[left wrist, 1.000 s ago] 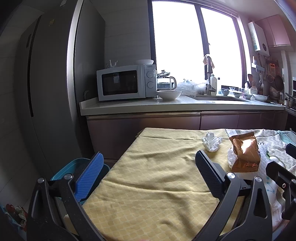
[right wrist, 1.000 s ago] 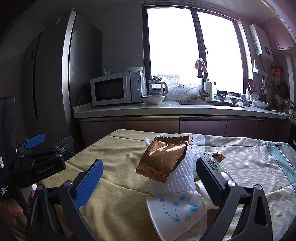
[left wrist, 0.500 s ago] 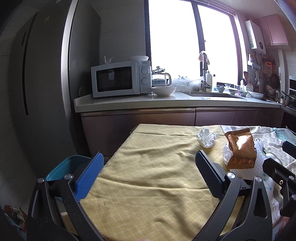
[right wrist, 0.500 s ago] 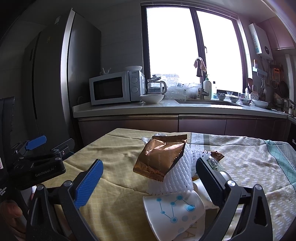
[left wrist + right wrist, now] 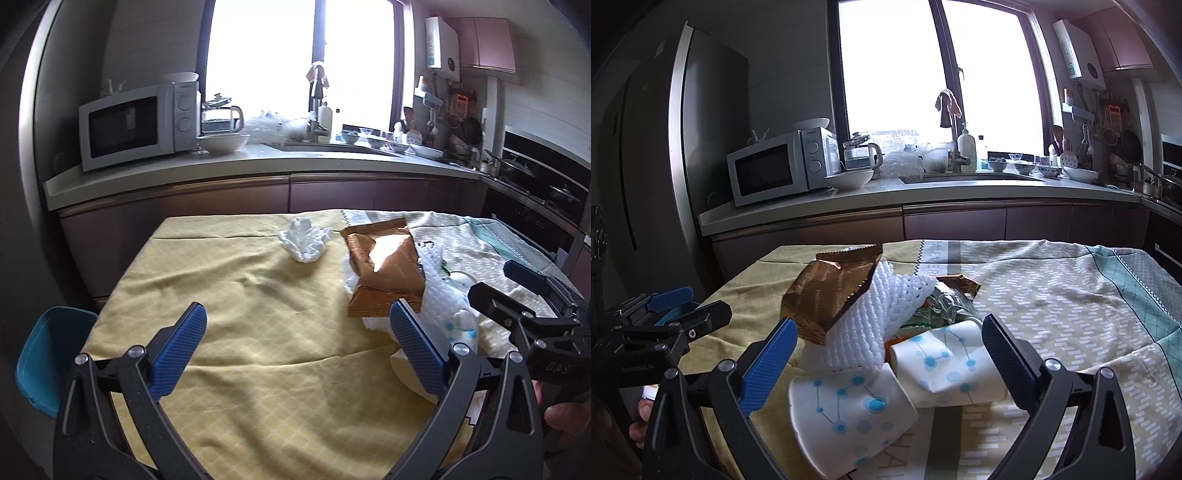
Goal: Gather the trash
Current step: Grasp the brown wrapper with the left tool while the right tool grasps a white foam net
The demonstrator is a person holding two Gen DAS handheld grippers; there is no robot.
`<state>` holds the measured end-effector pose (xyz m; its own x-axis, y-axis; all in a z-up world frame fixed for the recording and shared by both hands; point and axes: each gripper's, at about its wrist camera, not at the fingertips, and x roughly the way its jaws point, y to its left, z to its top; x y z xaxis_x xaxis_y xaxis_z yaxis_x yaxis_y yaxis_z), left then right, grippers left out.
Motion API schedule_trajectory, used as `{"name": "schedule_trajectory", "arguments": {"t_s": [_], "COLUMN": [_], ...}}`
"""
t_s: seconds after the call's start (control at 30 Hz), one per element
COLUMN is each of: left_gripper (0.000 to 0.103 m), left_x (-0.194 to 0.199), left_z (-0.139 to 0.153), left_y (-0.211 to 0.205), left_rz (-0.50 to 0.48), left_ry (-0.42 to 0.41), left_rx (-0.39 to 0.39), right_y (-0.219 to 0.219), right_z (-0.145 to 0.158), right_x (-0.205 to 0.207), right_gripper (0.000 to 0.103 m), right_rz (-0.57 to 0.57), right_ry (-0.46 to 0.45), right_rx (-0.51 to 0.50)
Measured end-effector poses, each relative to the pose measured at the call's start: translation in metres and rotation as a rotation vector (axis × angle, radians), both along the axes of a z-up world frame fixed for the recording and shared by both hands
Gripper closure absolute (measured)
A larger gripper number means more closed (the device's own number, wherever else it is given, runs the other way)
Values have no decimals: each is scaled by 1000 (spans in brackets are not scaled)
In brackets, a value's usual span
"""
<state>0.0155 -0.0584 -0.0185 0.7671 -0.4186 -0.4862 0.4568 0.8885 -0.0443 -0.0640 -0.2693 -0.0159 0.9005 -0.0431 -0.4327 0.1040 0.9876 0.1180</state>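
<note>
Trash heaped on cloth-covered table [image 5: 258,369]: brown snack bag [image 5: 831,291] atop white foam net [image 5: 864,332], two crushed paper cups [image 5: 849,410] in front, crumpled tissue [image 5: 304,242] apart on yellow cloth. Left gripper [image 5: 295,347] spread wide, empty, above bare cloth. Right gripper [image 5: 886,358] spread wide, empty, cups between its fingers, no contact visible. Blue bin [image 5: 48,362] beside table's left edge.
</note>
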Motion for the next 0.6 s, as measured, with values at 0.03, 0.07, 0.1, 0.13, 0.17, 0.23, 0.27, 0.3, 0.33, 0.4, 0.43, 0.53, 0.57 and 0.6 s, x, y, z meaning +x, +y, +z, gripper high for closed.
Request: {"name": "schedule_trajectory", "arguments": {"t_s": [0.03,0.07,0.1,0.13,0.17,0.23,0.27,0.3,0.33,0.4,0.43,0.53,0.57,0.6], "left_gripper": [5,5,5,5,5,9,12,16,20,26,31,47,50,56], "left_x": [4,8,14,18,22,30,34,38,43,53,58,65,67,69], "left_z": [-2,-3,-3,-4,-6,-8,-10,-11,-13,-19,-23,-31,-34,-35], "left_y": [-8,-15,-22,-28,-35,-48,-54,-57,-60,-64,-65,-64,-63,-62], "left_rz": [-27,-55,-84,-102,-117,-154,-168,-190,-210,-231,-239,-258,-257,-254], "left_ry": [11,26,39,48,53,72,88,114,145,198,223,292,308,315], "left_rx": [-5,-4,-3,0,7,16,16,6,-4,-28,-39,-84,-95,-105], "right_y": [-5,-9,-13,-17,-20,-25,-27,-29,-30,-33,-33,-30,-29,-27], "right_z": [-2,-4,-6,-8,-10,-13,-13,-14,-15,-16,-16,-15,-14,-13], "right_x": [2,3,4,6,6,8,8,9,10,10,11,13,14,14], "right_gripper": [6,6,6,6,6,6,6,6,6,6,6,6,6,6], "right_rz": [-7,-12,-15,-15,-13,-15,-16,-16,-16,-7,0,16,24,35], "right_ry": [12,22,30,39,45,55,60,63,65,66,65,65,63,61], "right_rx": [9,18,29,44,55,66,72,79,84,96,101,96,95,95]}}
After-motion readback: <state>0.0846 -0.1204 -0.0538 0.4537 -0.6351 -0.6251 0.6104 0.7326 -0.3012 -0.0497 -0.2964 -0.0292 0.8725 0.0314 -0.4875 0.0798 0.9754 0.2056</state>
